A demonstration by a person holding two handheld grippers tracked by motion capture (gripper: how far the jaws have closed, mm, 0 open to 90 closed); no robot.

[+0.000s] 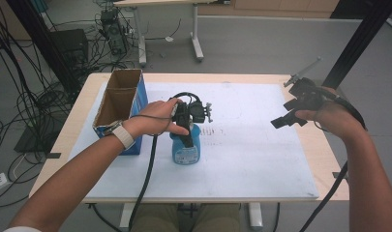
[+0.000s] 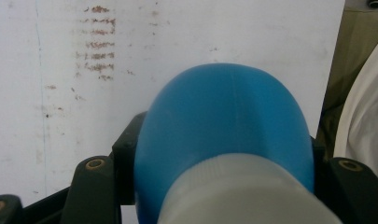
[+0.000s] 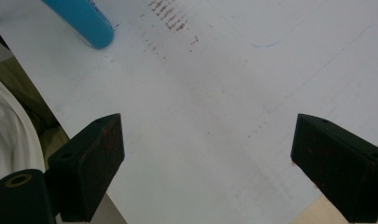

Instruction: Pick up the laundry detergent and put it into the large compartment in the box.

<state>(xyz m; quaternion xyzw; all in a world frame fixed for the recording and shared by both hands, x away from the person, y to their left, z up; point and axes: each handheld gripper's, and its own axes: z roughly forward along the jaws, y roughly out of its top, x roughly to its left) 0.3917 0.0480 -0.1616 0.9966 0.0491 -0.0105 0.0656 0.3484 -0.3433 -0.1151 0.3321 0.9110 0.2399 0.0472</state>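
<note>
A blue plastic bottle (image 1: pixel 186 147) with a white cap stands on the white board (image 1: pixel 261 159), left of its middle. My left gripper (image 1: pixel 188 129) comes down from above and is shut on the bottle near its top. In the left gripper view the blue body (image 2: pixel 224 116) and the white cap (image 2: pixel 245 196) sit between the black jaws, which press on both sides. My right gripper (image 1: pixel 286 115) hovers above the board's right side, open with nothing in it. The right gripper view has its fingers (image 3: pixel 91 163) wide apart over bare board, with the bottle (image 3: pixel 84 21) at the top left.
An open cardboard box (image 1: pixel 120 104) with a blue side stands at the board's left edge, close to my left wrist. Faint reddish marks (image 1: pixel 215 131) stain the board beside the bottle. Cables, a desk frame and black posts lie beyond the table.
</note>
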